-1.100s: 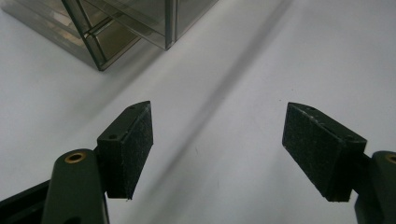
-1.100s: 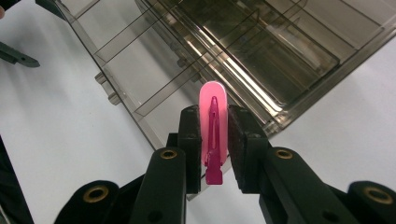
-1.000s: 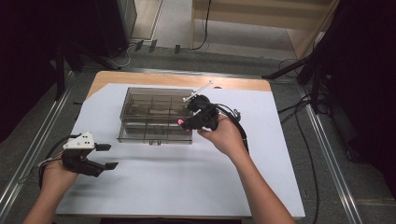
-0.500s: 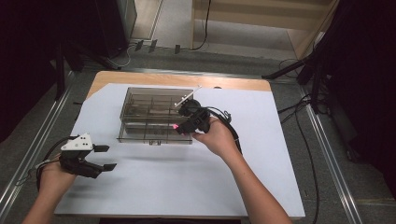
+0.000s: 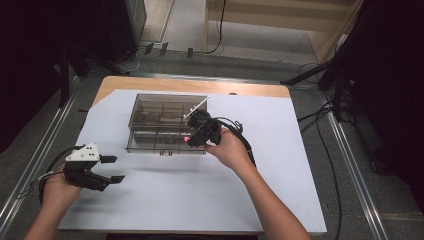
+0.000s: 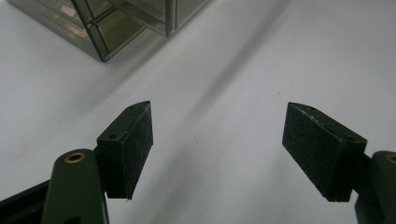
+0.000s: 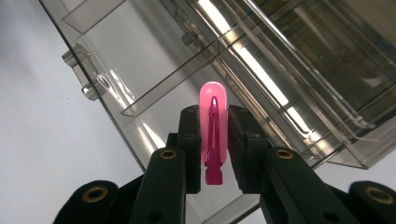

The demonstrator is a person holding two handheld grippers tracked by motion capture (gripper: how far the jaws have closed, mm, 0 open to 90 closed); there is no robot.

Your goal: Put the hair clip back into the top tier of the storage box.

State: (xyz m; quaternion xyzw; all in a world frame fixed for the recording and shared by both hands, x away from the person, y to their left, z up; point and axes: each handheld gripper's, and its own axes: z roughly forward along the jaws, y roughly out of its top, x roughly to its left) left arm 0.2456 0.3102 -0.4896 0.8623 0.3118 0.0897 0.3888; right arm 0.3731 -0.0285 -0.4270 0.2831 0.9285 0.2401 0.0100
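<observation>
A clear smoky plastic organizer box (image 5: 150,120) with several compartments sits on the white mat, toward the back. My right gripper (image 5: 189,139) hovers over its front right compartments, shut on a small pink clip (image 7: 213,122) that stands upright between the pads (image 7: 190,149); the clip shows as a pink dot (image 5: 187,138) in the high view. The box's dividers (image 7: 177,77) lie just beyond the clip. My left gripper (image 5: 112,169) rests low near the mat's front left, open, with nothing between its pads (image 6: 135,140). A corner of the box (image 6: 105,32) shows ahead of it.
The white mat (image 5: 300,150) covers a wooden table (image 5: 240,89) whose far edge shows behind the box. Cables (image 5: 239,131) trail from the right gripper across the mat. Metal rails (image 5: 350,165) run along both sides of the table.
My right gripper has moved toward the front left over the box, carrying the pink clip. The left gripper has barely shifted.
</observation>
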